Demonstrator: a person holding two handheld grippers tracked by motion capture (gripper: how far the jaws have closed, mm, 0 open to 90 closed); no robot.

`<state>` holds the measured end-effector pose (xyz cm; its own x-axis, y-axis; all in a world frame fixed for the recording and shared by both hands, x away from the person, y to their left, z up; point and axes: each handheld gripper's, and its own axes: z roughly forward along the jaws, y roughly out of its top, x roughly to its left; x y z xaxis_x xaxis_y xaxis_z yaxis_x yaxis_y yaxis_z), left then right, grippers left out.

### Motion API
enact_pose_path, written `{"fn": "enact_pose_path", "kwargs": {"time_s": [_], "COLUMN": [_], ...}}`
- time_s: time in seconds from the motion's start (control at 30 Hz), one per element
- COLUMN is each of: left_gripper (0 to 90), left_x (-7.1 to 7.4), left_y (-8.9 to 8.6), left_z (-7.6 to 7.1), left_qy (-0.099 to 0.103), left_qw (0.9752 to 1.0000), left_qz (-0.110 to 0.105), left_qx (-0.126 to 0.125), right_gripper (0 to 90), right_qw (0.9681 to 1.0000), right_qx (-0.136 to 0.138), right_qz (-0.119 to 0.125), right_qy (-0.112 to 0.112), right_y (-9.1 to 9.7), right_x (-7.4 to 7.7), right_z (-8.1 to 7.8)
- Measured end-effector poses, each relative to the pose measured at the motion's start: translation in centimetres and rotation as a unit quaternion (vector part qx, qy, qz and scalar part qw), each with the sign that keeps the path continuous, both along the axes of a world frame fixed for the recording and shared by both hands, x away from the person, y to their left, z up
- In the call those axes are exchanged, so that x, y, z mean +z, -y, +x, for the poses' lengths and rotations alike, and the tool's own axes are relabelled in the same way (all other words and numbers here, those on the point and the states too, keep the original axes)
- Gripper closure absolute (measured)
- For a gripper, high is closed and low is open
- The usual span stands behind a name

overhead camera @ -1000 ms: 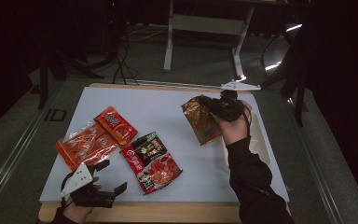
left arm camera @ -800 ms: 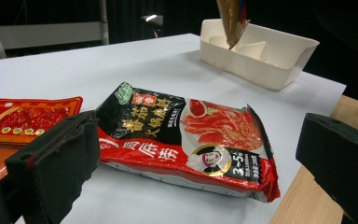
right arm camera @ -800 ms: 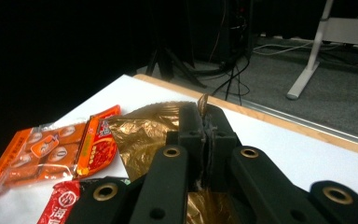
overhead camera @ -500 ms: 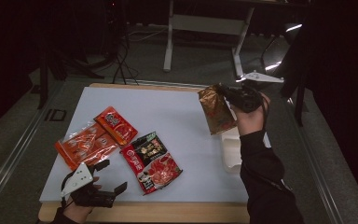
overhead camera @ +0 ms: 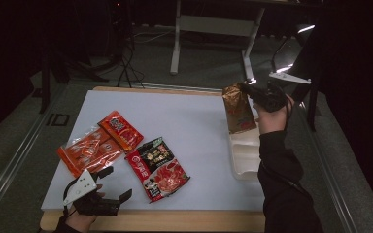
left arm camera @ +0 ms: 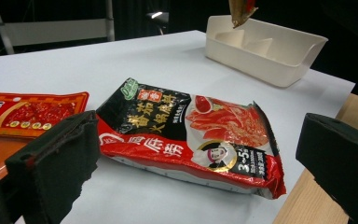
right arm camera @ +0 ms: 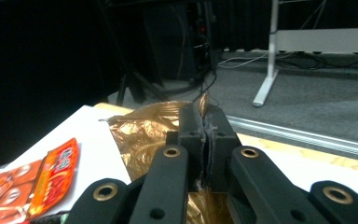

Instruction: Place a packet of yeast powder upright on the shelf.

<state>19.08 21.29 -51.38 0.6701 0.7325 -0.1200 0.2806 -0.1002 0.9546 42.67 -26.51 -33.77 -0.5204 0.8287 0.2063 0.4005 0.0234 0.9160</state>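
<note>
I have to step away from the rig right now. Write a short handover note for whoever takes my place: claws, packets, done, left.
Right claw: shut on the gold packet, held in the air above the far end of the white tray.
Left claw: open, holding nothing, at the near left edge of the table.
On the table: black-and-red packet near the front middle; two orange-red packets overlapping to its left.
Done: gold packet picked up and brought over the tray. The tray's compartments that show look empty.
Left: probably lower and release the gold packet into the tray, then likely the other three.
</note>
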Motion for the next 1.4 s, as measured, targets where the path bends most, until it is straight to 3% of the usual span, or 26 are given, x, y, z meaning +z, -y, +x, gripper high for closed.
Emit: {"fn": "enact_pose_path", "kwargs": {"time_s": [0.17,0.2,0.33,0.87,0.97,1.17,1.4], "left_gripper": [0.2,0.2,0.2,0.2,0.2,0.2,0.2], "left_x": [0.0,0.0,0.0,-0.1,-0.1,-0.1,-0.1], "left_y": [-0.2,-0.2,-0.5,-1.5,-1.7,-1.7,-1.6], "left_z": [-0.2,-0.3,-0.6,-1.9,-2.1,-2.2,-2.2], "left_qy": [0.0,-0.001,0.0,-0.003,-0.004,-0.003,-0.003], "left_qw": [1.0,1.0,0.9999,0.9991,0.9989,0.9989,0.9989], "left_qz": [0.001,0.002,0.005,0.009,0.009,0.01,0.013], "left_qx": [0.007,0.008,0.014,0.041,0.045,0.046,0.044], "right_gripper": [87.6,87.7,87.6,87.5,87.6,87.5,87.3], "right_qw": [0.9999,0.9996,0.9995,0.997,0.9971,0.9966,0.9946], "right_qx": [-0.011,-0.023,-0.03,-0.074,-0.075,-0.076,-0.08], "right_qz": [0.011,0.014,0.007,0.023,0.011,0.015,-0.006], "right_qy": [0.0,0.004,0.009,0.0,-0.008,-0.026,-0.066], "right_y": [0.8,1.3,1.6,3.2,2.9,2.8,3.6], "right_x": [-0.2,-0.6,-1.0,-2.1,-2.8,-4.0,-5.3], "right_z": [0.5,1.1,1.6,4.7,5.2,5.4,4.9]}}
